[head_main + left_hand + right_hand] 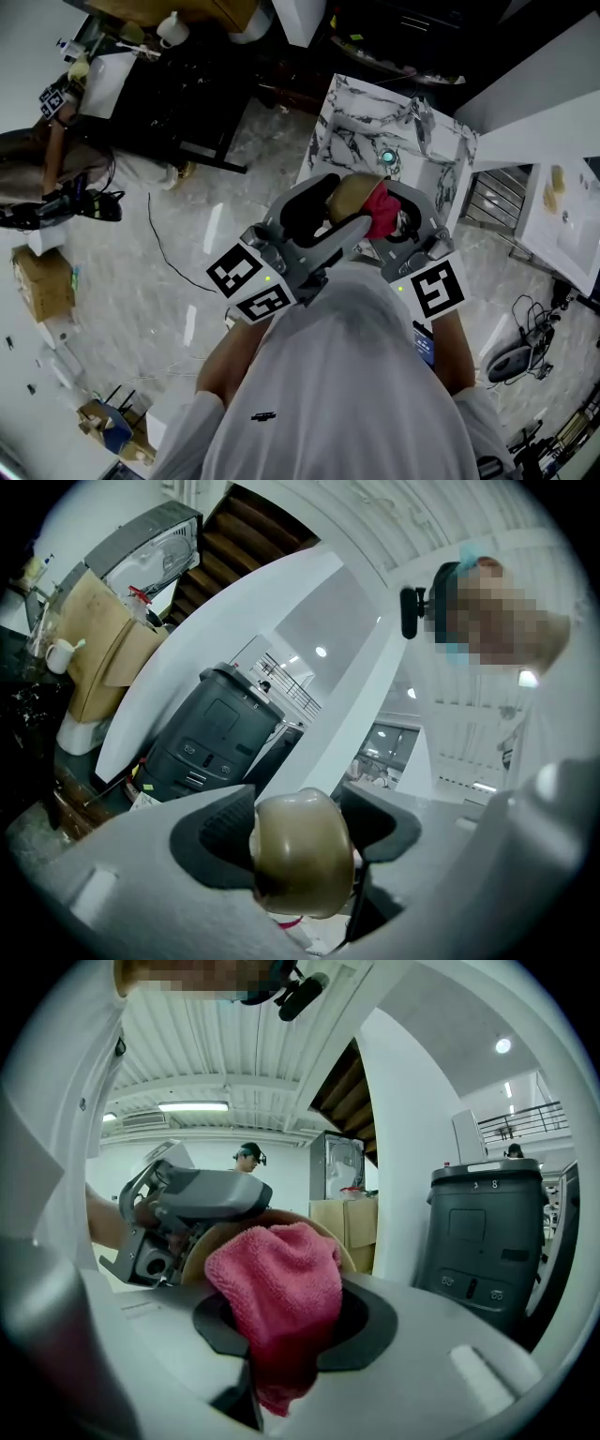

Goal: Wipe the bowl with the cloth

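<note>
Pink cloth (277,1288) is pinched between the right gripper's (396,223) jaws, bunched up against the tan bowl (300,850) directly ahead of them. The left gripper (328,214) has its jaws clamped on that bowl, facing the right gripper at close quarters.

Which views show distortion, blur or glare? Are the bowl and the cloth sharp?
Both gripper views: fisheye bending, black corners. Left gripper view: tan bowl soft, faint sheen. Right gripper view: pink cloth crisp. Head view: dim, glare streaks on the marble floor.
</note>
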